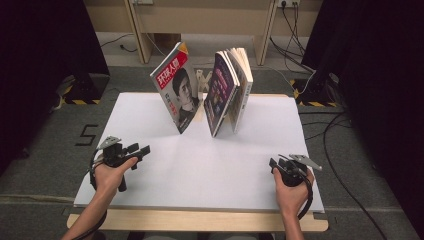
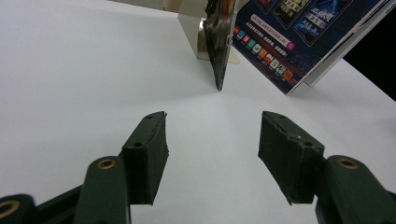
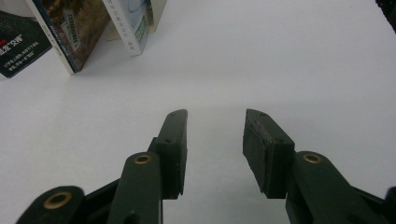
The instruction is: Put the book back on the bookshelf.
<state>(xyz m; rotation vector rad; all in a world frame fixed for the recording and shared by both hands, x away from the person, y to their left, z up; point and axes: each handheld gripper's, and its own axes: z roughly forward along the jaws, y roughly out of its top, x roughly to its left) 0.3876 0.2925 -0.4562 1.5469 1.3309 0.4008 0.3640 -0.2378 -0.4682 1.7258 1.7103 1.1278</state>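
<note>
A magazine with a red masthead and a portrait cover point(image 1: 177, 90) stands tilted on the white board point(image 1: 200, 165), leaning left. To its right a purple-covered magazine point(image 1: 220, 95) and some pale books point(image 1: 241, 85) lean together. My left gripper point(image 1: 142, 150) hovers at the board's left, open, nothing between its jaws; in the left gripper view its empty jaws point(image 2: 212, 154) face the dark magazine's edge point(image 2: 219, 42) and the purple cover point(image 2: 299, 37). My right gripper point(image 1: 274, 164) rests at the board's right, open and empty point(image 3: 215, 144).
A pale wooden stand point(image 2: 194, 32) props the magazines at the back middle. The board lies on a wooden table point(image 1: 200, 220) over grey carpet. Cables point(image 1: 340, 150) trail on the floor at the right; dark curtains flank both sides.
</note>
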